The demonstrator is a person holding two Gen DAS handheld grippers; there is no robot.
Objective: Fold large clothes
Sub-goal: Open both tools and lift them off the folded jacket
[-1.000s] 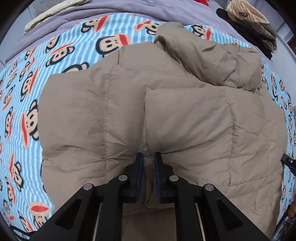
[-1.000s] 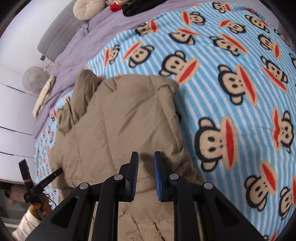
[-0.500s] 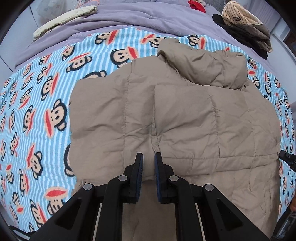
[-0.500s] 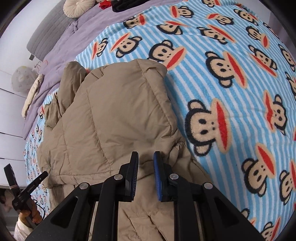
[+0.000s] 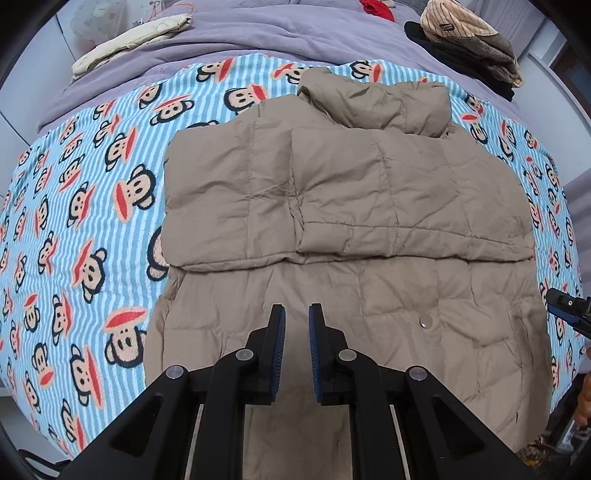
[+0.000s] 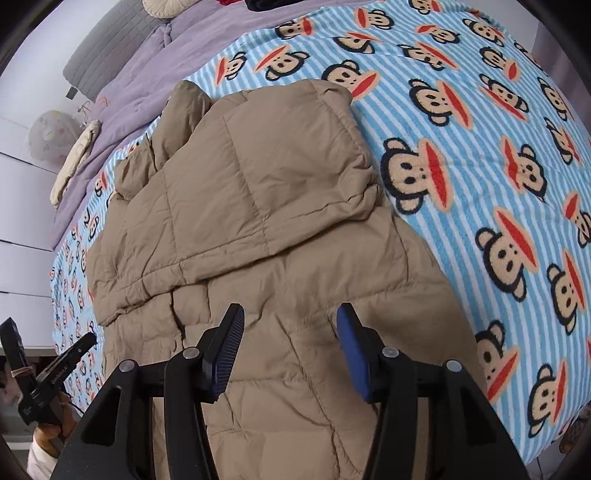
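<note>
1. A bed carries a fleecy blanket [image 5: 92, 229], striped pale blue and white and printed all over with cartoon monkey heads with wide red mouths.
2. A plain lilac cover [image 5: 258, 33], soft and creased, lies over the far end of the bed, meeting the striped blanket's far edge.
3. The tan quilted jacket [image 5: 369, 206] lies in the middle of the striped blanket. It is puffy, stitched into rectangular panels and finely wrinkled. Its sleeves are folded across the chest in one thick padded band, its hood or collar is bunched at the far end, and its lower part reaches back under both grippers. A round metal snap shows on that lower part.
4. A pile of dark and striped garments [image 5: 469, 40] sits on the lilac cover at the far right.
5. A cream folded cloth [image 5: 129, 40] lies at the far left.
6. The right gripper [image 6: 290, 341] hangs above the jacket's lower part; its jaws have just been opening, stand wide apart, and nothing is pressed between the blue ribbed pads.
7. The left gripper [image 5: 296, 345] hangs over the lower part too, jaws drawn close together with only a narrow gap, gripping nothing.
</note>
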